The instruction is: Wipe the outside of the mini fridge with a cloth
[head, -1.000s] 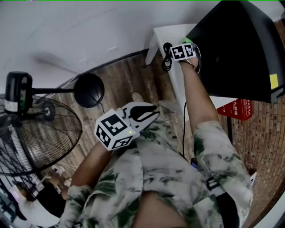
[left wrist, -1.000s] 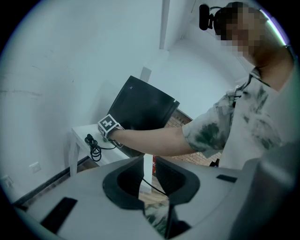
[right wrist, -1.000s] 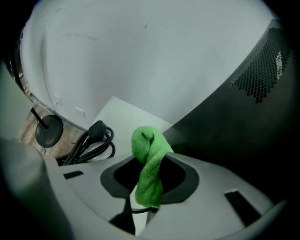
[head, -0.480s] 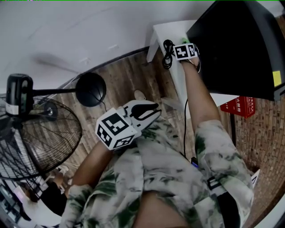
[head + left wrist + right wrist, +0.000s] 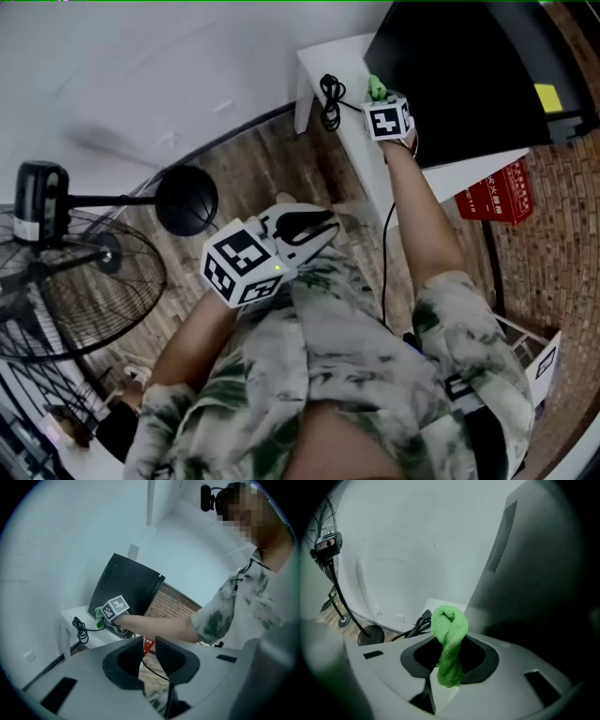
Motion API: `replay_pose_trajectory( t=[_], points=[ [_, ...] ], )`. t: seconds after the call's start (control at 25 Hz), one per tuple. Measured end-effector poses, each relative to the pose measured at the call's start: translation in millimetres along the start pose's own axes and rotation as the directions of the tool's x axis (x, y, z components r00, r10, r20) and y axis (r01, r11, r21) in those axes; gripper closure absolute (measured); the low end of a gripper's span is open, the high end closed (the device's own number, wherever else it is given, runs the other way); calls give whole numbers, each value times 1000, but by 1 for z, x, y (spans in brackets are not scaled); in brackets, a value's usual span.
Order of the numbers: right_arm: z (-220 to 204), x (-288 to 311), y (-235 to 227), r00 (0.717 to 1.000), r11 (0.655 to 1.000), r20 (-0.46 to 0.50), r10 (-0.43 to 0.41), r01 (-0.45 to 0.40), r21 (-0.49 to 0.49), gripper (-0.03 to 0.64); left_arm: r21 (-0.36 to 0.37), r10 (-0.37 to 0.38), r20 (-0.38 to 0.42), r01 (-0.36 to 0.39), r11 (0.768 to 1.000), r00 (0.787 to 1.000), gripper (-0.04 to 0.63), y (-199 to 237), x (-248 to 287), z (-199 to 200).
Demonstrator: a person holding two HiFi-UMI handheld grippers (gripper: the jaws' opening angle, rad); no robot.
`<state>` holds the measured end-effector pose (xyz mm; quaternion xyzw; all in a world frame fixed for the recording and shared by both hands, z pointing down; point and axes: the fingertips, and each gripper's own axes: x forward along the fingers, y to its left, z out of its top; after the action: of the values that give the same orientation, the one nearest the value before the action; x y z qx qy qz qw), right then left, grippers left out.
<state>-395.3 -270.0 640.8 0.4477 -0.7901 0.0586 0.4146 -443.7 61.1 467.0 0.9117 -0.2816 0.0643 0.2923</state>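
Note:
The black mini fridge point(image 5: 459, 75) stands on a white table point(image 5: 323, 56) at the upper right of the head view. My right gripper point(image 5: 380, 98) is at the fridge's left side, shut on a green cloth point(image 5: 377, 87). In the right gripper view the bunched cloth point(image 5: 449, 623) sticks up between the jaws, close to the fridge's dark vented side point(image 5: 534, 573); I cannot tell if it touches. My left gripper point(image 5: 319, 225) hovers in front of my chest, away from the fridge. Its jaws stand almost together with nothing between them point(image 5: 149, 644).
A coiled black cable point(image 5: 328, 98) lies on the table beside the cloth. A standing fan point(image 5: 66, 281) with a round black base point(image 5: 186, 200) is on the wooden floor to the left. A red box point(image 5: 495, 192) sits under the table.
My right gripper has slid with the cloth a little along the fridge's side, away from the cable and toward me. The left gripper has hardly moved. My head has turned slightly.

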Motion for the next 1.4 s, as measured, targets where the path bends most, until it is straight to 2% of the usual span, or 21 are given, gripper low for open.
replay_pose_trajectory(
  t=[0.2,0.4,0.72,1.0,1.16,1.4],
  points=[
    [-22,-70,12,995,998,86,46,-49,28,502,60,-38,-2,38,997,999,520,-39,3,-8],
    [-53,-152,23,984,994,151,96,-103,44,502,91,-77,1,77,993,997,520,-75,7,-13],
    [-118,-266,37,955,975,251,156,-190,119,502,130,-102,-32,105,986,994,520,-107,25,-29],
    [-170,-355,32,914,942,328,240,-301,148,502,153,-117,-67,126,980,991,520,-152,68,-37],
    [-203,-407,16,883,928,363,296,-357,111,503,128,-126,-65,133,983,990,522,-189,98,-49],
    [-265,-482,-21,845,906,391,366,-419,56,503,108,-97,-33,100,989,995,522,-251,149,-69]
  ],
)
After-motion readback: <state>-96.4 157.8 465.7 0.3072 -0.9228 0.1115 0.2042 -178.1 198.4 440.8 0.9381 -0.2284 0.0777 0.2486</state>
